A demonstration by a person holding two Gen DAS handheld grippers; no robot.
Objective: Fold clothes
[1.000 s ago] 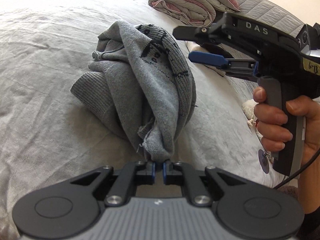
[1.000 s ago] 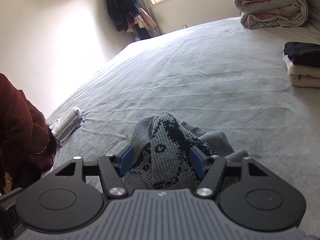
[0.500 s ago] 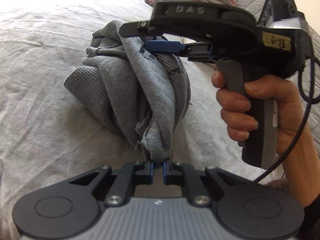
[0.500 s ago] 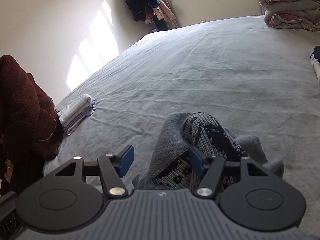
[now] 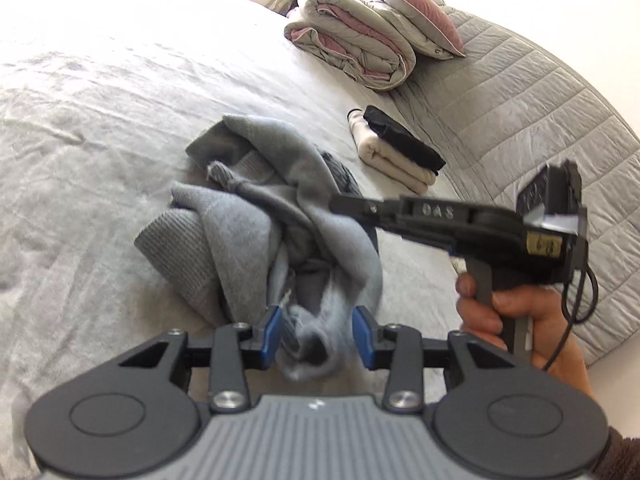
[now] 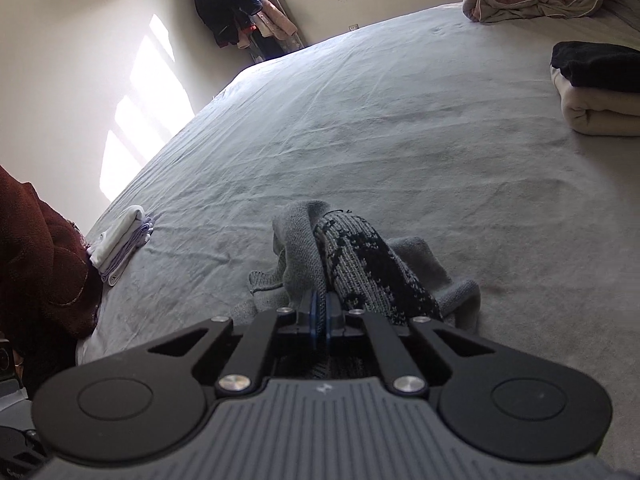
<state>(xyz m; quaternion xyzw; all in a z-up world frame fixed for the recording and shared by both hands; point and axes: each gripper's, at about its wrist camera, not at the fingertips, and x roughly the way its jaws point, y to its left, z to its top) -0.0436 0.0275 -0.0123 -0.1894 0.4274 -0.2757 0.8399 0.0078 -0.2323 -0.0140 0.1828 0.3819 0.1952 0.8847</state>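
Observation:
A crumpled grey knit sweater (image 5: pixel 256 236) with a black pattern lies bunched on the grey bed sheet (image 5: pixel 80 120). My left gripper (image 5: pixel 316 338) is open, its blue pads either side of a hanging fold of the sweater. My right gripper (image 6: pixel 319 316) is shut on the sweater (image 6: pixel 360 264), pinching grey fabric next to the patterned part. In the left wrist view the right gripper (image 5: pixel 340 204) reaches into the sweater's top from the right, its tips hidden in the cloth.
A folded beige and black stack (image 5: pixel 396 148) lies beyond the sweater, also in the right wrist view (image 6: pixel 600 92). A rolled quilt and pillow (image 5: pixel 360 40) sit at the headboard. Small folded white cloths (image 6: pixel 120 244) lie near the bed's left edge. A dark red garment (image 6: pixel 36 260) is at far left.
My left gripper has opened and let go of the sweater's fold. My right gripper has shut on the sweater. The sweater has slumped lower onto the bed.

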